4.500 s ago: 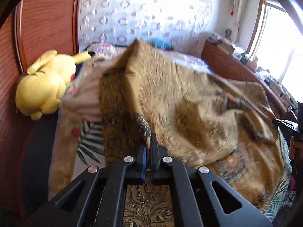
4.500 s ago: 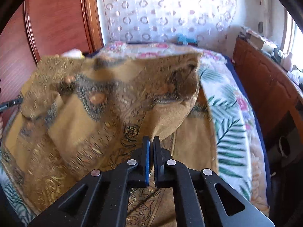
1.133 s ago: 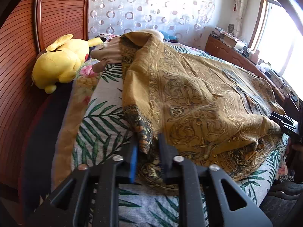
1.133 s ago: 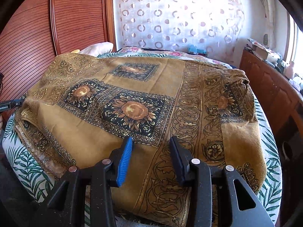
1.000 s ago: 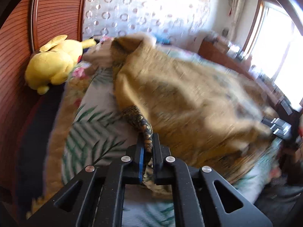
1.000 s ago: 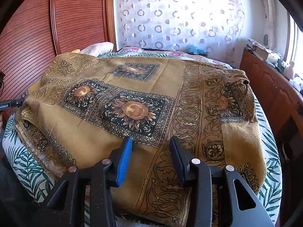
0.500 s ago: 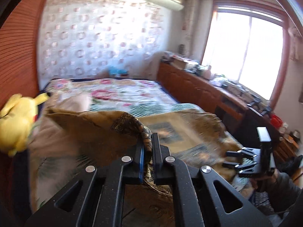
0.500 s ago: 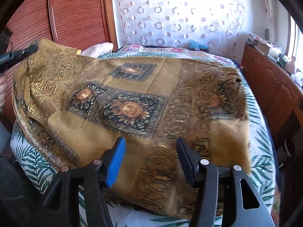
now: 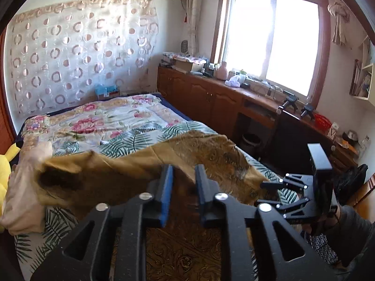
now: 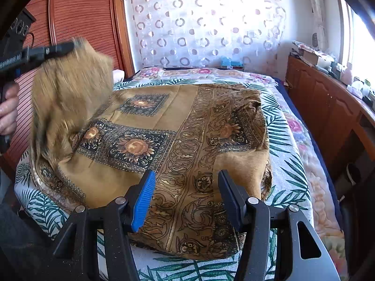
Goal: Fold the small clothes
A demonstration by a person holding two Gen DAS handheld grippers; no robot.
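A mustard cloth with dark sunflower squares [image 10: 164, 126] lies spread over the bed. Its left corner [image 10: 70, 89] hangs blurred in the air at the tip of my left gripper [image 10: 58, 48]. In the left wrist view the left gripper [image 9: 184, 171] has its jaws opening. The cloth [image 9: 211, 154] sits between and just beyond them, and the pads are not pressing on it. My right gripper [image 10: 186, 175] stands open over the cloth's near edge with nothing between its fingers. From the left wrist view the right gripper [image 9: 260, 194] shows at the cloth's far side.
The bed has a leaf-print cover [image 10: 286, 140]. A yellow plush toy [image 9: 4, 164] and a pinkish pillow [image 9: 23, 199] lie at its left side. Wooden cabinets [image 9: 211, 93] run along the window wall, and a slatted wardrobe [image 10: 82, 23] stands on the other side. A hand [image 10: 7, 114] holds the left gripper.
The left gripper has lifted the cloth's corner off the bed and swung it up and across, and its jaws have now parted. The right gripper opened wider and barely moved.
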